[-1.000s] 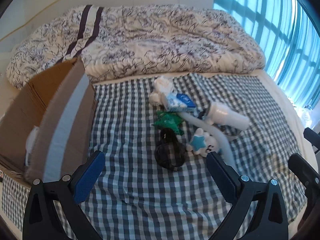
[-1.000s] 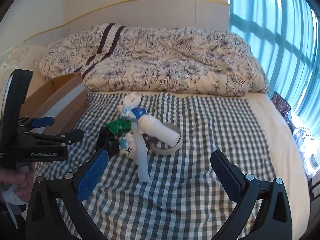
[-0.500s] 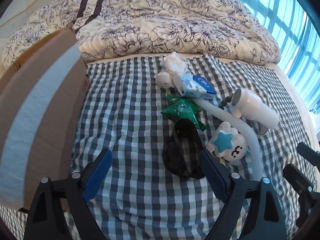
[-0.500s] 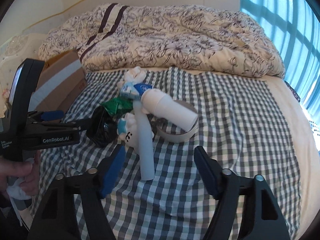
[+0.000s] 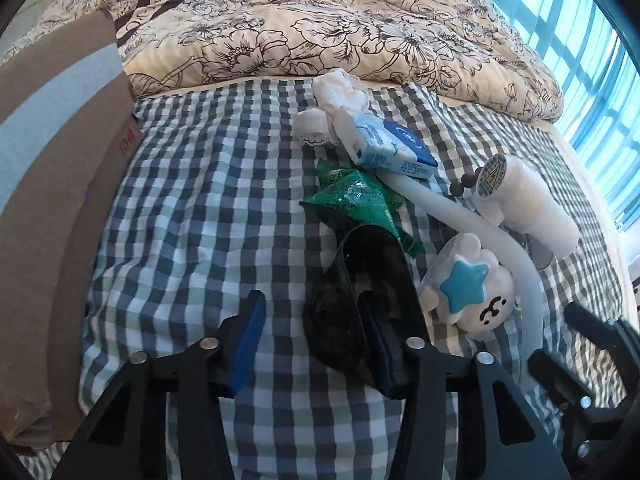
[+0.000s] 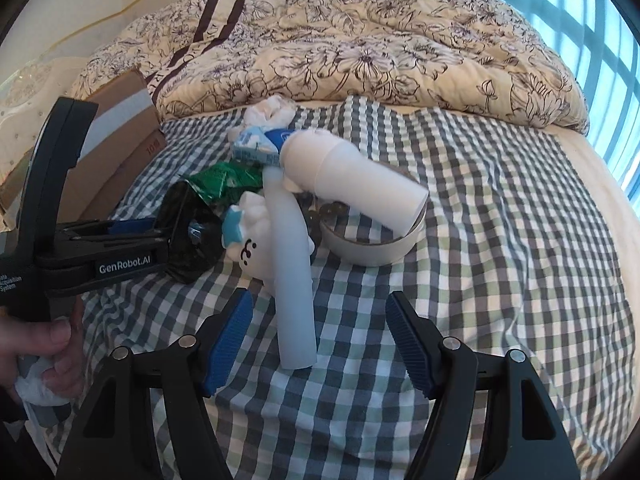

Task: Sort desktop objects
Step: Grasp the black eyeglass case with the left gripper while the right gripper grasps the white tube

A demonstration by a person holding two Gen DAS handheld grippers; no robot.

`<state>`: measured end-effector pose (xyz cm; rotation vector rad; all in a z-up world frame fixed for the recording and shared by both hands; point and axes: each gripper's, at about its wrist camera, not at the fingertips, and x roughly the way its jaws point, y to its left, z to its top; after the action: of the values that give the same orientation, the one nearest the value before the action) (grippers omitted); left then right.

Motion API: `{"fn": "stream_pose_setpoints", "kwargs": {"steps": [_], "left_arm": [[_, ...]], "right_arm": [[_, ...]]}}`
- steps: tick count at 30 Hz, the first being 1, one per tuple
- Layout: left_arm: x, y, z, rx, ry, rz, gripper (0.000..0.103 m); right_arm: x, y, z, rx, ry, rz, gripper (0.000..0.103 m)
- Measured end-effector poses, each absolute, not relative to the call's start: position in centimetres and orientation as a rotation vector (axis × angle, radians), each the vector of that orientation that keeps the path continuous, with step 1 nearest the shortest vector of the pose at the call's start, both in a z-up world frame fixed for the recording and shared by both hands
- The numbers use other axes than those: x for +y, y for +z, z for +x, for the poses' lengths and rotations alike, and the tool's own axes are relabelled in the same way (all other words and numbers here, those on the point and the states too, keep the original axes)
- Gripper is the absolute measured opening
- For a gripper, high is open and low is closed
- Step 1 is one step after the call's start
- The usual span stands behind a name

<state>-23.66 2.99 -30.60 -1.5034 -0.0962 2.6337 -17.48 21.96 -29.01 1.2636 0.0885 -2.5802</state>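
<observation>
Sorting has barely begun, by the look of it: nearly everything sits in one heap on the checked cloth point(image 5: 180, 200). Far left, the cardboard box point(image 5: 52, 200) stands at the cloth's edge, well apart from the heap; what it holds I cannot tell from here. Next along, the left gripper point(image 5: 316, 332) is down at the near end of the pile, its jaws closing around the dark crumpled item point(image 5: 340, 320). One blue pad is hard against the dark thing's right side, the other has a gap of cloth before it, so no grip yet. Just behind lies the green foil packet point(image 5: 356, 200), then the blue-and-white carton point(image 5: 392, 148) and a white cloth bundle point(image 5: 340, 92). To the right sit the star-faced plush point(image 5: 472, 292), the pale curved tube point(image 6: 292, 280) and the white cylinder point(image 6: 352, 184) resting over a tape roll point(image 6: 376, 248). The right gripper point(image 6: 320, 340) hovers with its fingers spread either side of the tube's near end, not touching. My guess: two pickups are starting, and the whole heap remains to be sorted.
</observation>
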Motion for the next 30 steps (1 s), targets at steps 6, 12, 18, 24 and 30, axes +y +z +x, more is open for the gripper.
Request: {"fn": "stream_pose_setpoints", "kwargs": {"steps": [6, 12, 18, 24, 30], "left_arm": [[3.2, -30.7, -23.7, -0.125, 2.609, -1.491, 0.029], [2.7, -30.5, -23.7, -0.143, 2.602, -1.506, 0.024], [2.8, -30.1, -23.2, -0.127, 2.605, -1.507, 0.024], [2.5, -28.8, -22.1, -0.140, 2.618, -1.487, 0.024], [2.0, -26.8, -20.7, -0.145, 2.635, -1.450, 0.024]], "right_arm": [[21.6, -29.9, -18.1, 0.079, -2.559, 1.288, 0.056], [20.8, -30.4, -18.1, 0.097, -2.532, 1.311, 0.028], [20.9, -30.2, -17.8, 0.060, -2.530, 1.328, 0.016], [21.4, -28.9, -17.1, 0.020, -2.544, 1.301, 0.014], [21.3, -26.8, -15.7, 0.020, -2.563, 1.254, 0.014]]}}
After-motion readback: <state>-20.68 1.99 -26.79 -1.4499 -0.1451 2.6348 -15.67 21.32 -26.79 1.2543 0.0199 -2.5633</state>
